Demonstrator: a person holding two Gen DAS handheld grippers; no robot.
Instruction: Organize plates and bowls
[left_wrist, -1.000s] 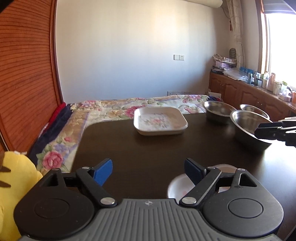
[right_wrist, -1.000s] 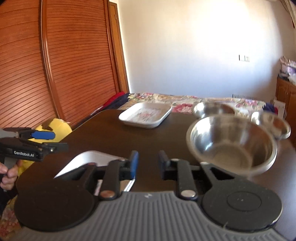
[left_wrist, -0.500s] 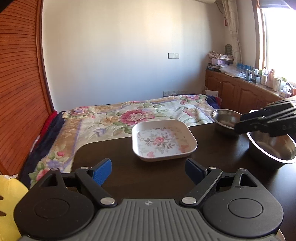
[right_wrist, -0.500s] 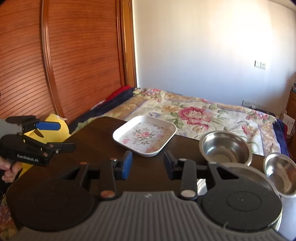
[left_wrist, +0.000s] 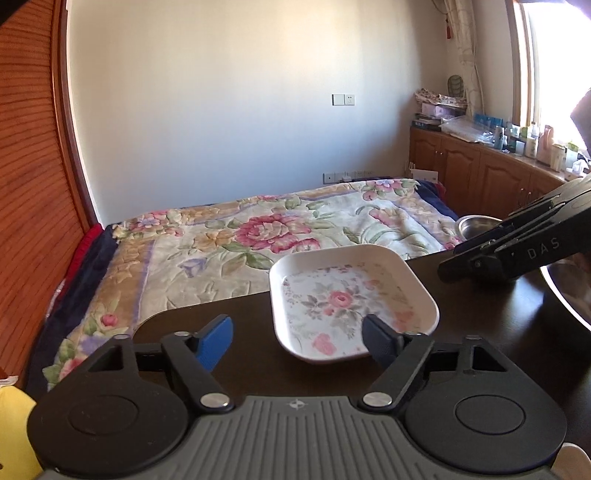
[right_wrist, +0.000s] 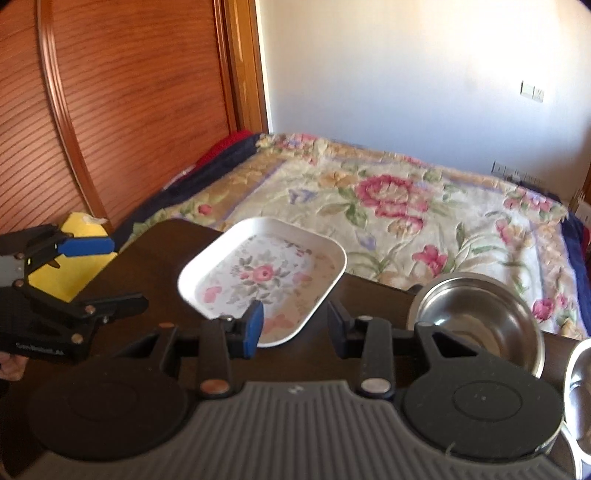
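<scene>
A white square plate with a flower print (left_wrist: 347, 302) sits on the dark table (left_wrist: 240, 332) near its far edge; it also shows in the right wrist view (right_wrist: 266, 273). My left gripper (left_wrist: 299, 338) is open and empty, its right finger at the plate's near rim. My right gripper (right_wrist: 295, 326) is open and empty, just short of the plate's near right rim. A steel bowl (right_wrist: 480, 317) stands right of the plate. A larger steel bowl (left_wrist: 569, 288) is at the right edge. The right gripper also shows in the left wrist view (left_wrist: 517, 247).
A bed with a floral quilt (left_wrist: 258, 229) lies beyond the table's far edge. A wooden sliding door (right_wrist: 110, 110) stands on the left. A yellow cushion (right_wrist: 74, 258) is by the table's left side. A white plate's rim (left_wrist: 576, 461) shows at the bottom right.
Both grippers have moved forward toward the floral plate, which now looks larger. The right gripper's jaws have opened wider. The big steel bowl has slid toward the frame edge.
</scene>
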